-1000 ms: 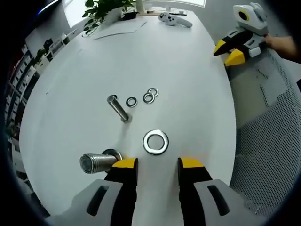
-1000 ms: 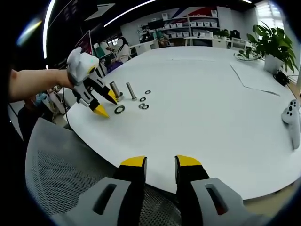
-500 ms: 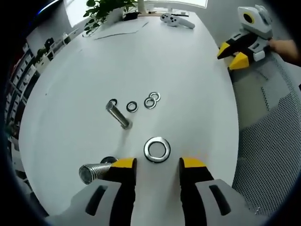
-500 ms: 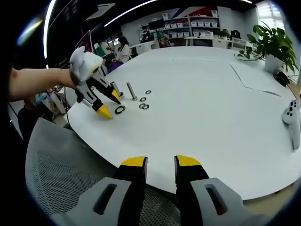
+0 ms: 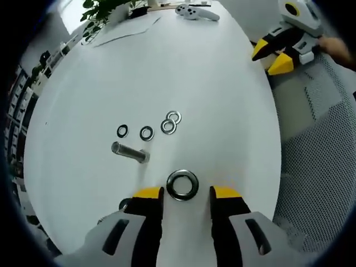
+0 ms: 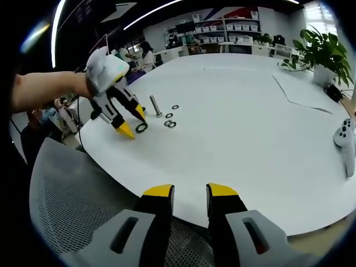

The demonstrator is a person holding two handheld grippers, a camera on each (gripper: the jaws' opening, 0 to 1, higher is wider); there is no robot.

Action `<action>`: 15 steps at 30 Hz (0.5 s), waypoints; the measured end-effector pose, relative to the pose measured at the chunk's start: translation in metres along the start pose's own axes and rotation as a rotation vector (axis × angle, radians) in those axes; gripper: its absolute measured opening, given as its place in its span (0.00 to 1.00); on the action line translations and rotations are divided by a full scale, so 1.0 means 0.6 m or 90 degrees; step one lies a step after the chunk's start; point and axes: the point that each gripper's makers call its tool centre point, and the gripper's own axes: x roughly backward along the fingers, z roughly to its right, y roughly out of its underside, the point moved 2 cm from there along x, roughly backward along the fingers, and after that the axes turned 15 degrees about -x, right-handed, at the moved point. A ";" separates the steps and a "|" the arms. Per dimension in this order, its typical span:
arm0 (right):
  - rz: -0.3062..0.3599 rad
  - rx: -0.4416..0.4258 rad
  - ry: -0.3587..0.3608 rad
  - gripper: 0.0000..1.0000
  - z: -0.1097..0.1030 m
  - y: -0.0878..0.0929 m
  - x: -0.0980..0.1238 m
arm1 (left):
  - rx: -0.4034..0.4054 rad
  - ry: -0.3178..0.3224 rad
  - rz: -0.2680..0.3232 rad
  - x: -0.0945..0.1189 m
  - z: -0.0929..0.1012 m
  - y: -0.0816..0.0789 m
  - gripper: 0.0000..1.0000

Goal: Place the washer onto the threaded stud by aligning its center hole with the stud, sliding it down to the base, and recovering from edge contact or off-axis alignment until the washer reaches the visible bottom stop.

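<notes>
1. Where the left gripper view looks down along its own jaws, we see the yellow-tipped left gripper with its jaws parted and holding nothing, and the large shiny steel washer lying flat on the white round table just ahead of the gap between the tips (whether a tip touches it we cannot tell).
2. Beyond the washer stands a slim grey threaded stud, which looks tilted in the fisheye, and past it a loose row of small washers: a dark ring, a second dark ring, and a pair of overlapping silver rings.
3. In the right gripper view, the right gripper hovers at the near table edge above a grey mesh chair back, its jaws a little apart with nothing between them.
4. From there the left gripper reaches in, held by a person's hand, its tips straddling the washer beside the stud.
5. As for containers, we make out a potted green plant at the far table edge and shelves of white bins along the back wall; their contents are too small to tell.
6. A white game controller lies at the table's right side; no writing is legible to us.
</notes>
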 end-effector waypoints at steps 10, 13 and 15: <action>-0.006 0.003 -0.001 0.26 -0.001 0.003 -0.001 | -0.003 0.013 -0.039 -0.002 -0.001 -0.002 0.32; -0.004 0.002 -0.001 0.26 -0.001 0.001 -0.001 | -0.011 0.006 -0.027 -0.002 -0.005 -0.006 0.24; -0.005 0.002 -0.002 0.26 -0.001 0.002 -0.001 | -0.015 0.004 -0.017 -0.003 -0.003 -0.010 0.21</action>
